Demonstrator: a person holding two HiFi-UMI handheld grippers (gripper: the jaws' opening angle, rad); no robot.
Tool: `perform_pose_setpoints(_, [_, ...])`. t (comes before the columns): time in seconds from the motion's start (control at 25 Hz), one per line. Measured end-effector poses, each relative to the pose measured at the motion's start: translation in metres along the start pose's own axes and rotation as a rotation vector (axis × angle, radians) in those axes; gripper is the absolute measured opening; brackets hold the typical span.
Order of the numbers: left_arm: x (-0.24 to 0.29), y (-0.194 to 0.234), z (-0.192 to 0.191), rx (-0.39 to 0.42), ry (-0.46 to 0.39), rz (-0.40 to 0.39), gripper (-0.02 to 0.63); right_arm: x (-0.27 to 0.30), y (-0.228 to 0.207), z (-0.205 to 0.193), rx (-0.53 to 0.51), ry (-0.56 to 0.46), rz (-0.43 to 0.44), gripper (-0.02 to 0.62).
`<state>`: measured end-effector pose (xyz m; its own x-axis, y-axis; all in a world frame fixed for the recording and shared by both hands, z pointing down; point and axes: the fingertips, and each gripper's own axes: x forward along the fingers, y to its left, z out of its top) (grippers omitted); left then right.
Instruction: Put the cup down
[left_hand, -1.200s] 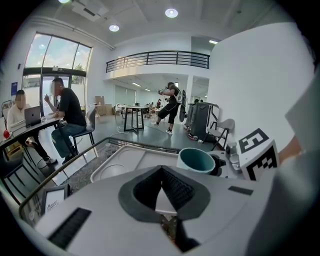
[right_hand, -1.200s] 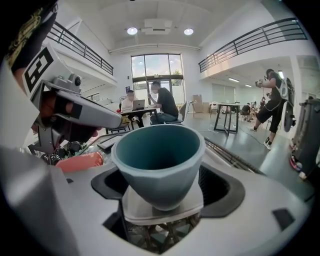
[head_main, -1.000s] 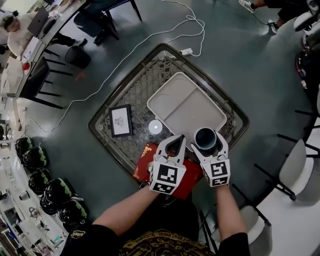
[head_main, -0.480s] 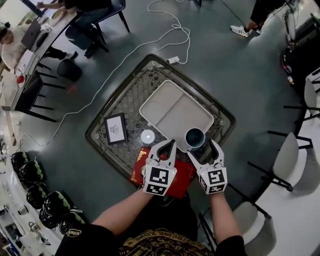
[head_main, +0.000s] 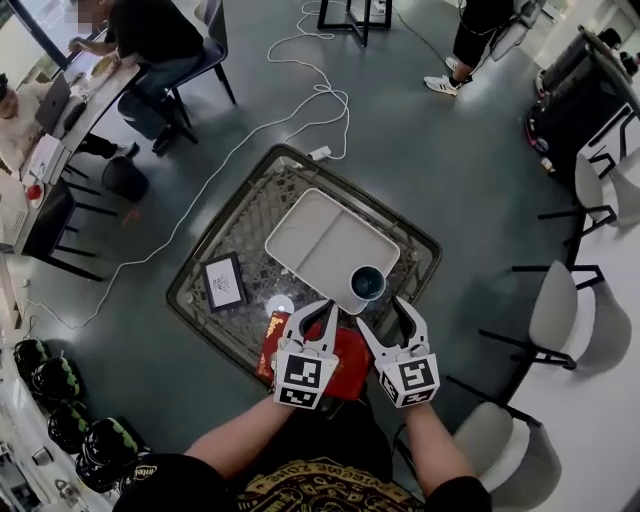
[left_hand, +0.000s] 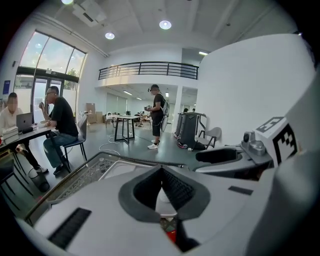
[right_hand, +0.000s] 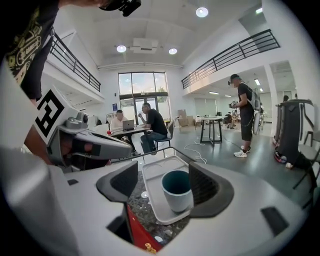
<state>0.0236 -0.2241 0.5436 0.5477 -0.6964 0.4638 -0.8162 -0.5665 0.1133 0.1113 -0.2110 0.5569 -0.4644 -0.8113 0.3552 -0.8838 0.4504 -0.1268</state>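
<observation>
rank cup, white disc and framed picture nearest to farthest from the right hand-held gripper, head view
1. cup, on the tray corner, just ahead of the right hand-held gripper
2. white disc, left of the cup
3. framed picture, far left

Pale blue cup (head_main: 367, 284) with teal inside, cream tray (head_main: 312, 238), red box (head_main: 346, 358), lattice-patterned table (head_main: 243, 222).

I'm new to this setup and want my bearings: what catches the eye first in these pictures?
The teal round cup stands upright on the near corner of the cream rectangular tray, on the dark glass-topped table. Just short of it, the right gripper is open and empty, its jaws having just been closing a little. The left gripper is shut above a flat red item.
</observation>
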Motion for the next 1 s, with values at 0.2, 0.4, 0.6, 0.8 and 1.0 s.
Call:
perform_pose_setpoints(0.2, [-0.019, -0.008, 0.007, 0.012, -0.021, -0.030, 0.003, -0.020, 0.017, 0.023, -0.006, -0.033, -0.022, 0.238])
perform_pose_setpoints(0.4, [-0.037, -0.019, 0.013, 0.033, -0.049, -0.077, 0.003, -0.042, 0.033, 0.036, 0.002, -0.049, -0.047, 0.087])
perform_pose_setpoints(0.6, [-0.056, -0.025, 0.021, 0.045, -0.084, -0.123, 0.003, -0.055, 0.055, 0.043, -0.035, -0.027, -0.064, 0.006])
perform_pose_setpoints(0.8, [-0.073, -0.027, 0.028, 0.049, -0.105, -0.153, 0.003, -0.065, 0.069, 0.059, -0.033, -0.049, -0.100, 0.006])
perform_pose_setpoints(1.0, [-0.089, -0.032, 0.037, 0.053, -0.132, -0.159, 0.003, -0.071, 0.080, 0.063, -0.043, -0.049, -0.091, 0.006])
